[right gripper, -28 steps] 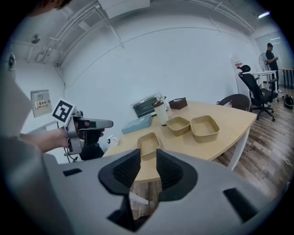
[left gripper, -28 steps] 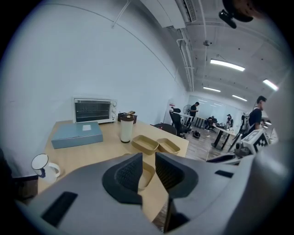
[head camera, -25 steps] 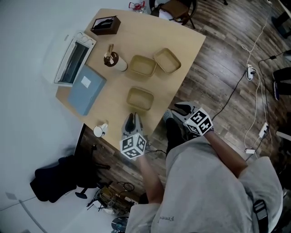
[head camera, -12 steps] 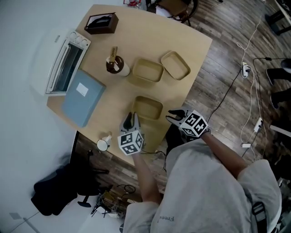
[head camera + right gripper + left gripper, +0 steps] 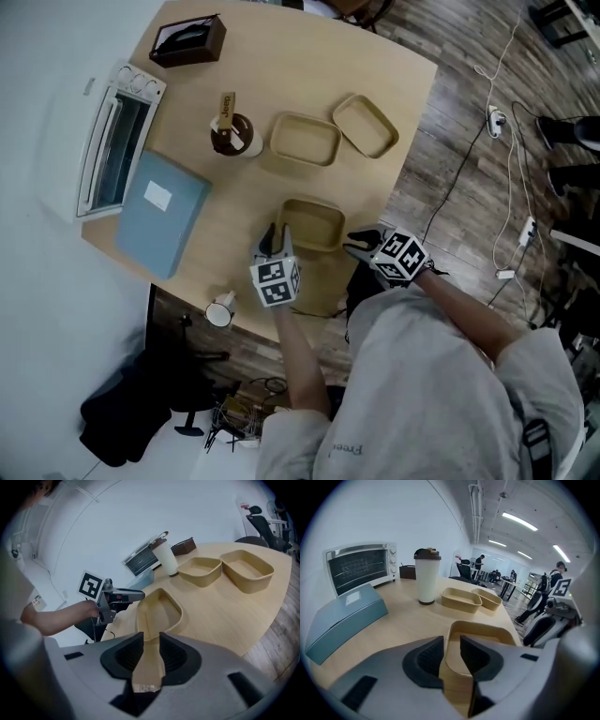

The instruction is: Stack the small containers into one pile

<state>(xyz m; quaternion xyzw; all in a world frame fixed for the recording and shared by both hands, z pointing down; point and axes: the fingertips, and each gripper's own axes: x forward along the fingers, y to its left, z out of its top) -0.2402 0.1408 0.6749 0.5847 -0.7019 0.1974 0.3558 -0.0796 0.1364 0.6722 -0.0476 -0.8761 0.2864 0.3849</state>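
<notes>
only in head view: white mug (image 5: pixel 221 311)

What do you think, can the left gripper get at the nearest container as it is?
Probably yes. The left gripper is right at the nearest container's left edge, with nothing between them. Its jaws have just been opening, and the rim shows in their gap, not gripped.

Nr container (image 5: pixel 312 223): matt paper pulp. Table (image 5: pixel 281 84): smooth pale wood. Oven (image 5: pixel 111 141): glossy metal.
</notes>
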